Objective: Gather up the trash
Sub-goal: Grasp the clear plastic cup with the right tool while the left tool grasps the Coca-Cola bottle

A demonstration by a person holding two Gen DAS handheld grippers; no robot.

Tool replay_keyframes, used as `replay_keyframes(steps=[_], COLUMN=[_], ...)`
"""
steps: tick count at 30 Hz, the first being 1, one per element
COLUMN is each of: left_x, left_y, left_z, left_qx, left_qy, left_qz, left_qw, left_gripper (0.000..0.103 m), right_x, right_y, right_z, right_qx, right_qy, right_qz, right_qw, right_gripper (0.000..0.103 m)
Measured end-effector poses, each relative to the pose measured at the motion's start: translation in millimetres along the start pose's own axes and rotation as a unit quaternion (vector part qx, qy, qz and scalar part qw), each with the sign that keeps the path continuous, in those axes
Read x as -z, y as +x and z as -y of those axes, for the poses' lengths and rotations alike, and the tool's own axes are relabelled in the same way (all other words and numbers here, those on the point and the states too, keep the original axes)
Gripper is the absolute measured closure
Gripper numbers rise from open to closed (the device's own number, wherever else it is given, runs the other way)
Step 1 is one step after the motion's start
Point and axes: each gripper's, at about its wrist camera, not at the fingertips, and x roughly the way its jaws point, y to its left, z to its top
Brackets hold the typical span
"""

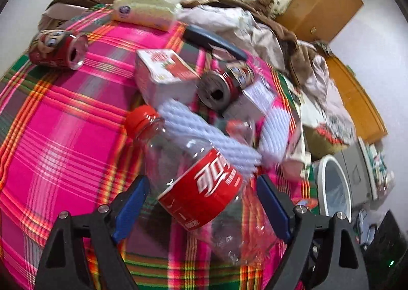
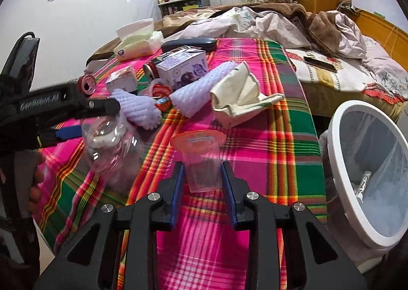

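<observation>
Clear plastic cup [image 2: 202,162] pinched between right gripper [image 2: 202,175] pads, above the plaid cloth [image 2: 255,137].

Empty cola bottle [image 1: 201,183] lying on its side between the wide-open left gripper [image 1: 204,203] fingers, untouched by either pad; white bin [image 2: 367,178] just beside, at the cloth's right edge; foam sleeves [image 2: 199,86], cartons, cans beyond.

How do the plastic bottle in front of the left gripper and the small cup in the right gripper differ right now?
The plastic bottle lies on its side on the plaid cloth; the small cup stands upright. The bottle sits between the open left gripper, not pinched; the cup is squeezed by the right gripper. The bottle has a red cap and label; the cup an orange rim. Both are clear plastic.
</observation>
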Motion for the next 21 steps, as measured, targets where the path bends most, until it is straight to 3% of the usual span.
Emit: replay_keyframes(steps=[5, 11, 14, 21], left_x=[6.9, 13.7, 19.2, 19.9], left_y=[12.1, 3.2, -0.6, -4.9], left_z=[16.9, 10.6, 7.2, 3.3], left_qx=[-0.03, -0.048, -0.039, -0.046], left_qy=[0.046, 0.053, 0.054, 0.064], left_qz=[-0.033, -0.019, -0.021, -0.012], left_qw=[0.9979, 0.9972, 0.9975, 0.9969], left_gripper=[0.015, 0.016, 0.026, 0.03], right_x=[1.5, 2.3, 3.1, 4.1], right_y=[-1.5, -3.9, -3.3, -4.3], right_z=[7.7, 11.1, 9.9, 10.2], right_qx=[-0.004, -0.007, -0.013, -0.016], right_qy=[0.012, 0.015, 0.013, 0.012], right_qz=[0.002, 0.006, 0.005, 0.006], right_qw=[1.0, 1.0, 1.0, 1.0], right_gripper=[0.073, 0.073, 0.073, 0.073])
